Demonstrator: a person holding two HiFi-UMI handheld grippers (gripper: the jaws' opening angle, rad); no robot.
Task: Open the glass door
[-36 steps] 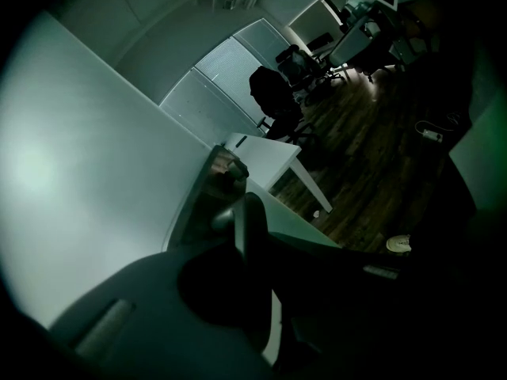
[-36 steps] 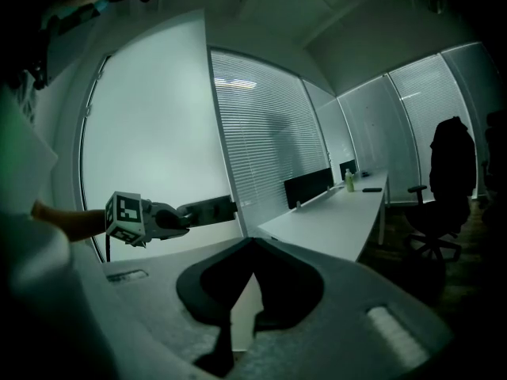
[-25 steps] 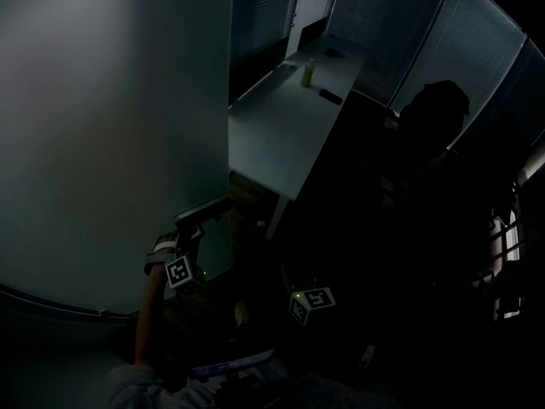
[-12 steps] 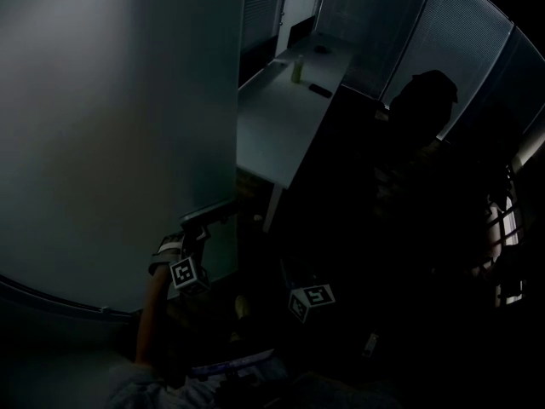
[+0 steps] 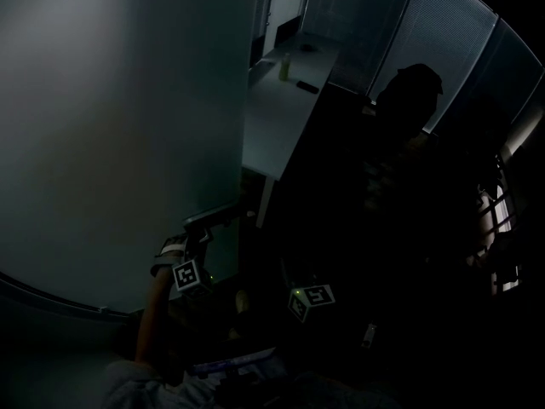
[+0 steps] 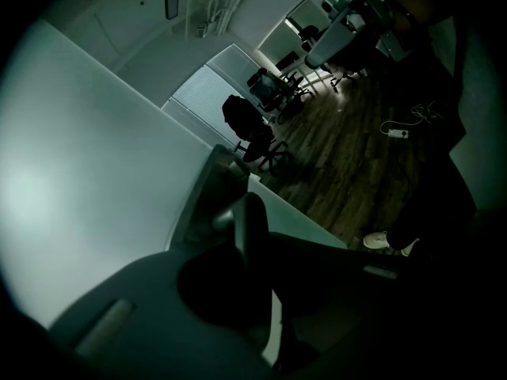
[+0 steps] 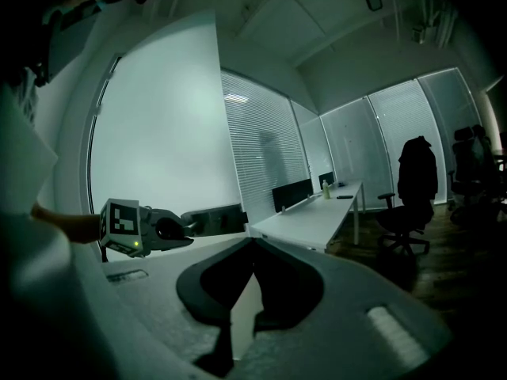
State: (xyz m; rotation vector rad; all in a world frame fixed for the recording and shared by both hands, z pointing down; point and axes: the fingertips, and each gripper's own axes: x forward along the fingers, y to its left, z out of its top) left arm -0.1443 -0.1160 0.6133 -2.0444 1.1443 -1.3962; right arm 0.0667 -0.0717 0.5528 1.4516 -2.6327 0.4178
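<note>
The frosted glass door (image 5: pixel 128 126) fills the left of the head view, its free edge running down past the white desk. My left gripper (image 5: pixel 204 228) is shut on the door handle (image 5: pixel 223 215), a dark lever near that edge. The left gripper view shows the lever (image 6: pixel 252 216) pinched between the jaws, with the door handle's plate (image 6: pixel 207 192) behind it. My right gripper (image 7: pixel 252 241) hangs free to the right of the door, its fingertips together and nothing held. In its view the left gripper (image 7: pixel 184 226) sits on the door handle (image 7: pixel 214 220).
Behind the door stands a long white desk (image 5: pixel 277 122) with a green bottle (image 5: pixel 285 65). An office chair draped with a dark jacket (image 7: pixel 416 180) stands to its right. Slatted blinds (image 7: pixel 265 149) line the far wall. A person's shoe (image 6: pixel 382 241) rests on the wooden floor.
The door's free edge has shifted right in the head view, with the left gripper still on the handle. The desk looks further off. The right gripper stays beside it, still shut.
</note>
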